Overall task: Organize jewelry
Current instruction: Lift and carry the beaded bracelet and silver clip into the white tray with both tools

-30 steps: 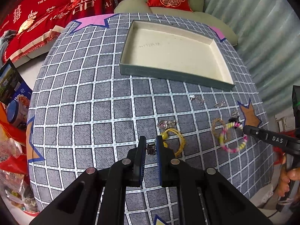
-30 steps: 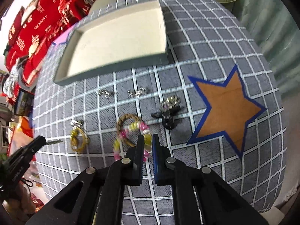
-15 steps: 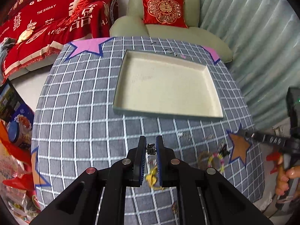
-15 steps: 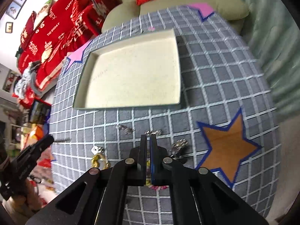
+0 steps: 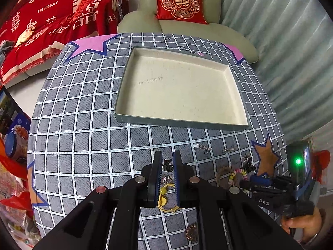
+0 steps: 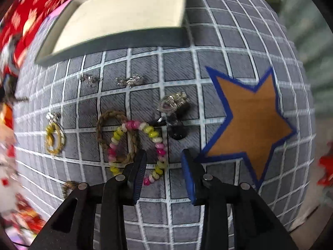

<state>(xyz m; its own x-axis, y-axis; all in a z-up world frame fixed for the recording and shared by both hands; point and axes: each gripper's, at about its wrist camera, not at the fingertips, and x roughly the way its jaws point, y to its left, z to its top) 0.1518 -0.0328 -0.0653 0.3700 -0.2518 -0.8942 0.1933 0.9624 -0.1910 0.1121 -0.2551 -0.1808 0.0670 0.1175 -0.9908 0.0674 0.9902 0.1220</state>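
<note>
My left gripper (image 5: 168, 162) is shut on a small silver-and-black clip (image 5: 167, 164) and holds it above the checked tablecloth, in front of the empty cream tray (image 5: 181, 123). A yellow ring bracelet (image 5: 164, 195) lies below its fingers. My right gripper (image 6: 163, 162) is open and low over a pink-and-yellow bead bracelet (image 6: 155, 134) that overlaps a brown braided ring (image 6: 108, 117). A silver heart piece (image 6: 171, 102), a black clip (image 6: 177, 130), two small silver pieces (image 6: 129, 80) and the yellow ring (image 6: 54, 138) lie around it.
The tray (image 6: 112, 39) sits at the far side of the round table. An orange star patch (image 6: 249, 123) is right of the jewelry. A bronze piece (image 5: 191, 231) lies near the front edge. An armchair with a red cushion (image 5: 180, 4) stands behind the table.
My left gripper has lifted the clip off the table and pulled back. My right gripper rose, then came down over the bead bracelet and opened its jaws.
</note>
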